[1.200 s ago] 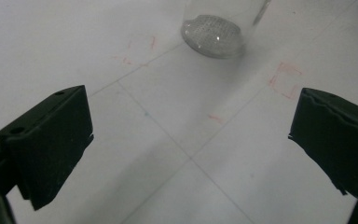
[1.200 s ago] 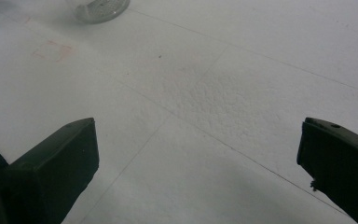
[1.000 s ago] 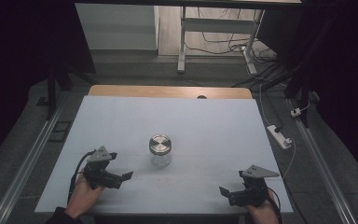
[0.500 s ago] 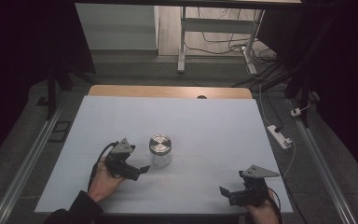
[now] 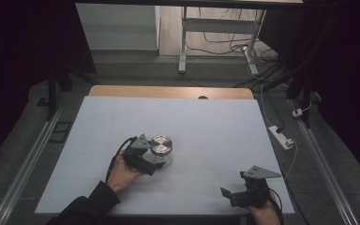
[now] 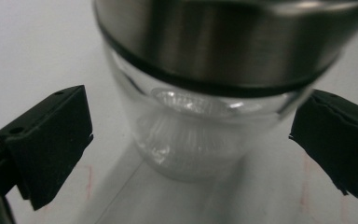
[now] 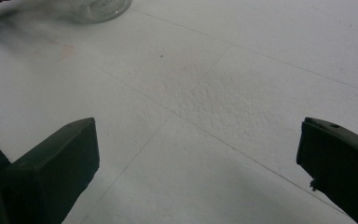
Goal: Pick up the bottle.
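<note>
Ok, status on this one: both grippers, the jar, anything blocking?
Left gripper open, fingers either side of the clear glass jar with brushed-metal lid, not touching. Right gripper open, idle near table's front edge. Nothing in the way.

Your left gripper sits just left of the lidded glass jar, which stands upright near the middle of the table, between its spread jaws. Your right gripper rests well apart, at the table's near right corner.
</note>
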A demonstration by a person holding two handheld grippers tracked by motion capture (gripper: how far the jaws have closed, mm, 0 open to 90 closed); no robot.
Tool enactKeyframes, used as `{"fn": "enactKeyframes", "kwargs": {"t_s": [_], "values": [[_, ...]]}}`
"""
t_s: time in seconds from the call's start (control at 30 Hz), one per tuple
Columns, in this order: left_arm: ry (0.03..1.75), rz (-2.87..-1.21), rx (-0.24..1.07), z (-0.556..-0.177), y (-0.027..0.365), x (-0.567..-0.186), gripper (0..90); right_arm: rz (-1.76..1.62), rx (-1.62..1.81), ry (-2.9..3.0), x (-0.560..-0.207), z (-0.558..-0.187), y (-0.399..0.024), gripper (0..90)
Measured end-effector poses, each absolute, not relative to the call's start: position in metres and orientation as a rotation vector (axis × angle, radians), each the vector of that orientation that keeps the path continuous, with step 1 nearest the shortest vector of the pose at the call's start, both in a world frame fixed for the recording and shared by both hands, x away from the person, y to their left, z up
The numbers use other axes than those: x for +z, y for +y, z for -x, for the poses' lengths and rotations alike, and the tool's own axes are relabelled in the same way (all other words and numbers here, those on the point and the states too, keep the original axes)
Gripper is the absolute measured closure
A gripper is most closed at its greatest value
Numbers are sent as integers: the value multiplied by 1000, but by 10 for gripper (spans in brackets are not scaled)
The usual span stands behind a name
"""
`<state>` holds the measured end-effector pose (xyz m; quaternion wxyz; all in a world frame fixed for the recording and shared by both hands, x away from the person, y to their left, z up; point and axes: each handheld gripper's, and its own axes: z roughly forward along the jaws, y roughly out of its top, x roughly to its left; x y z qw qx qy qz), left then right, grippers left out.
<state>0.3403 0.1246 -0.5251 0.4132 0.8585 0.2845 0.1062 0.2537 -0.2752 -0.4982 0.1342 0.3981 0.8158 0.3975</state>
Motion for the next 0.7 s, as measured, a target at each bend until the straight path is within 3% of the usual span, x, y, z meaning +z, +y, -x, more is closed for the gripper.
{"fn": "enactKeyframes", "kwargs": {"t_s": [0.23, 0.47, 0.57, 0.7], "values": [[705, -2133, 260, -349, 119, -529, 4, -1149, 1151, 2367, -498, -254, -275, 0], [668, -2131, 264, -351, 116, -529, 61, -1151, 1151, 2368, -498, -254, -275, 0], [633, -2134, 277, -350, 114, -529, 144, -1148, 1150, 2369, -498, -254, -275, 0], [641, -2134, 279, -349, 114, -529, 149, -1146, 1151, 2368, -498, -254, -275, 0]]}}
